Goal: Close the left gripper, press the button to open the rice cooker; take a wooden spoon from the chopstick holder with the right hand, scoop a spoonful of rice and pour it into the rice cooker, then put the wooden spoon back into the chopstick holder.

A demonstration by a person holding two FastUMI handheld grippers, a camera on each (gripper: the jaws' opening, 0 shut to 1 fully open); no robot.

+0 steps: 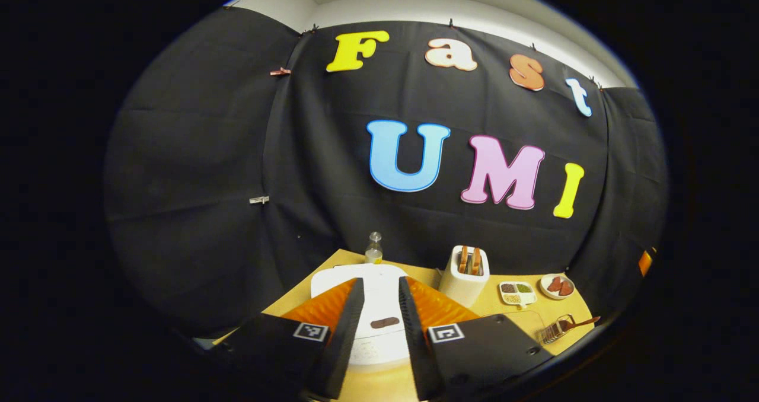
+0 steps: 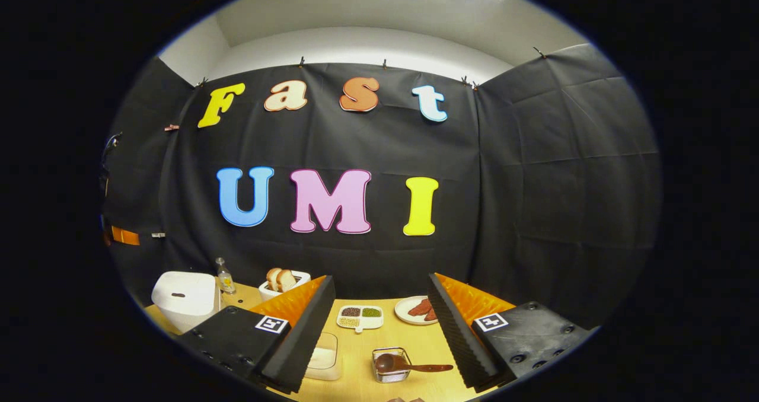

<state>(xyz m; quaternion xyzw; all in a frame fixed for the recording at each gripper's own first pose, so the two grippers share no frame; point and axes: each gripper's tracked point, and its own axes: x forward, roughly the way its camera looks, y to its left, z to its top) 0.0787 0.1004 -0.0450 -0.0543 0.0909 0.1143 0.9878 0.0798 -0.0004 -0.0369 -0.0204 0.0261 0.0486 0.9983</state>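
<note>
Below me the rice cooker point(image 1: 379, 307) is white, its button point(image 1: 385, 322) a dark brown oval. The table point(image 2: 415, 343) is pale yellowish wood. My wooden spoon point(image 2: 409, 365) is reddish brown in a silvery wire chopstick holder point(image 2: 391, 366). The divided dish point(image 2: 360, 317) is white, holding dark red, green and beige grains.

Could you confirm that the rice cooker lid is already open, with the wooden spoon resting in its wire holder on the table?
Not quite: the rice cooker is closed, its lid flat, as the left gripper view shows between the left claw fingers. The wooden spoon does rest in its wire holder on the table.
</note>
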